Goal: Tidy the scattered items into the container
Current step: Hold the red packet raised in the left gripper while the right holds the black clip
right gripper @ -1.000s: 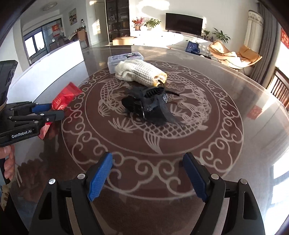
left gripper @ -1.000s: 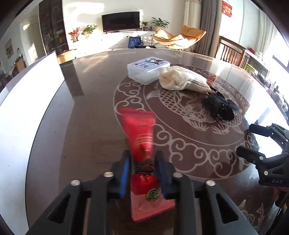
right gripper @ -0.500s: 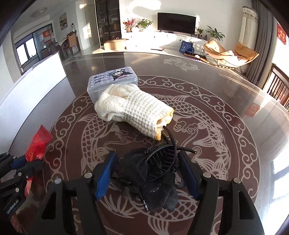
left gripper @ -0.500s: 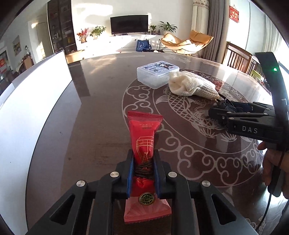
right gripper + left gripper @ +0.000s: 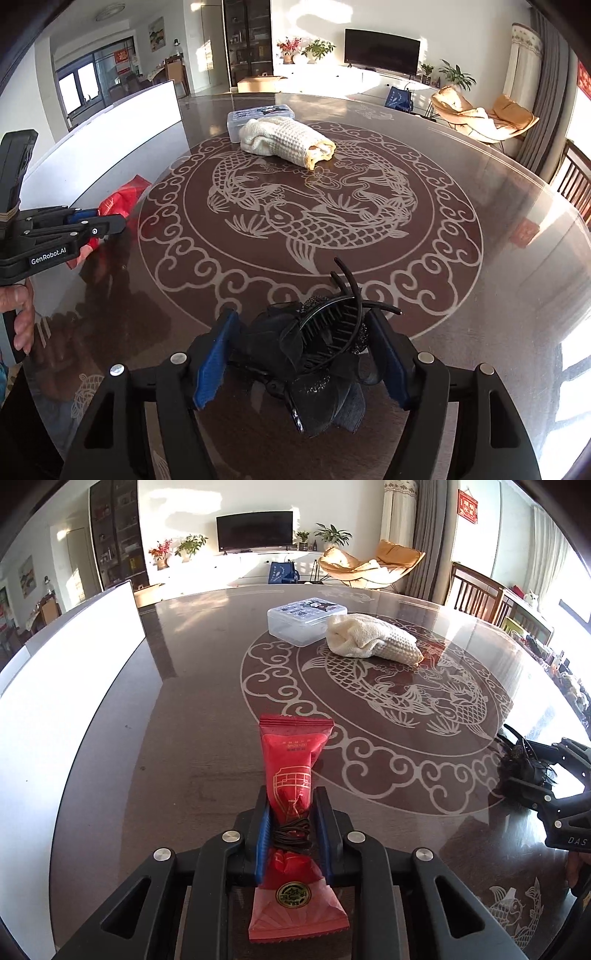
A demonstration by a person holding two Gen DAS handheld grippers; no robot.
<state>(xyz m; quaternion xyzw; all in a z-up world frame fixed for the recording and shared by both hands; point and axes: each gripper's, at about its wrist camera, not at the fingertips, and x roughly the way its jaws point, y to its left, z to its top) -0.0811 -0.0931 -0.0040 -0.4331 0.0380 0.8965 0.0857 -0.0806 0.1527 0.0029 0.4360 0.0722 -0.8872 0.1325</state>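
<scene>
Item one: red snack packet [image 5: 291, 794], pinched at its waist, beside a coil of dark cord, between the blue pads of the left gripper [image 5: 291, 830]. Those jaws had just eased a little wider, yet the pads pressed on the packet. The packet's far end pointed out over the round table [image 5: 184, 738]; its sealed end lay back between the gripper's arms.

Item two: black hair clip [image 5: 314, 350], a claw type with fabric petals and beaded trim, seated between the pads of the right gripper [image 5: 299, 354]. These jaws had just widened a little; the pads stood close against the clip's sides, gripping it. It was near the table's near edge, at the border of the carp pattern.

Item three: clear plastic box [image 5: 306, 620] with a printed lid, closed, on the far side of the table.

Item four: cream waffle-knit cloth [image 5: 373, 638], rolled, lying touching the box on its right as seen from the left wrist.

Item five: a bare hand [image 5: 20, 317] at the left edge of the right wrist view, wrapped round the left gripper's handle.

Item six: white panel [image 5: 55, 672] along the table's left side.
</scene>
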